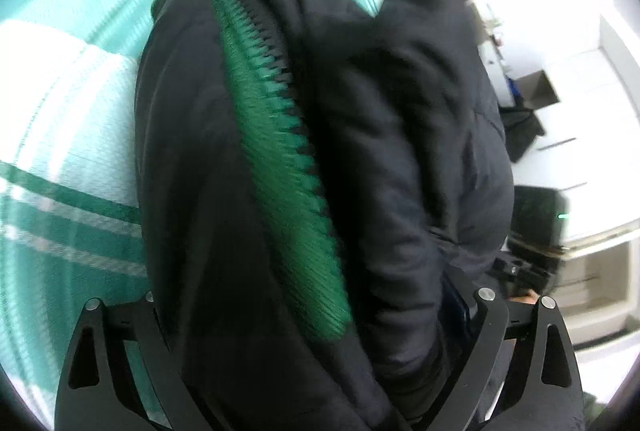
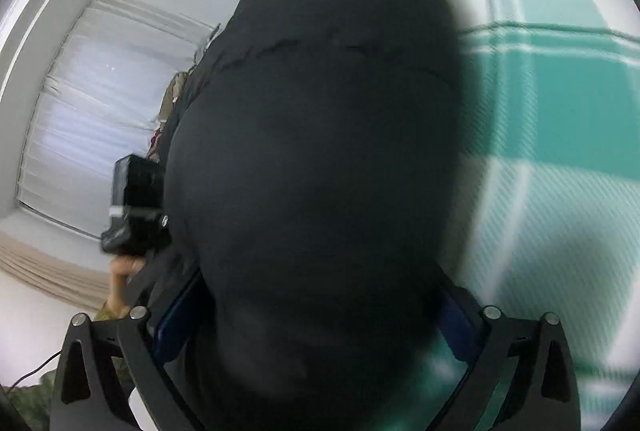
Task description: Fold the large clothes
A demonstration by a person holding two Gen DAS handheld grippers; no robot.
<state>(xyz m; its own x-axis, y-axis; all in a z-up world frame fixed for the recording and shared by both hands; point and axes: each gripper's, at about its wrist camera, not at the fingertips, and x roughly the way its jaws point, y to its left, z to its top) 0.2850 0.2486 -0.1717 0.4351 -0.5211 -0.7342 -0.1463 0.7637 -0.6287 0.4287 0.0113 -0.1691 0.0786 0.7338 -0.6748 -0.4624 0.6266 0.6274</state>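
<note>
One garment: a bulky dark padded jacket [image 1: 400,159], lying on a green-and-white checked bedspread [image 1: 60,119].
Look: near-black quilted shell with stitched seams; a green zip [image 1: 276,135] runs from 11 o'clock down to 6 o'clock in the left wrist view.
Handling: likely soft, puffy and springy, light for its bulk; the smooth shell may slip, so folds could bounce back.
Where to hold: probably a thick hem or seam edge, not the slick middle of a panel.
Left gripper [image 1: 320,371]: jaws wide apart, jacket bunched between them; whether the pads press, I cannot tell.
Right gripper [image 2: 320,371]: jaws wide apart, padded bulk filling the gap from 6 to 12 o'clock; grip unclear.
</note>
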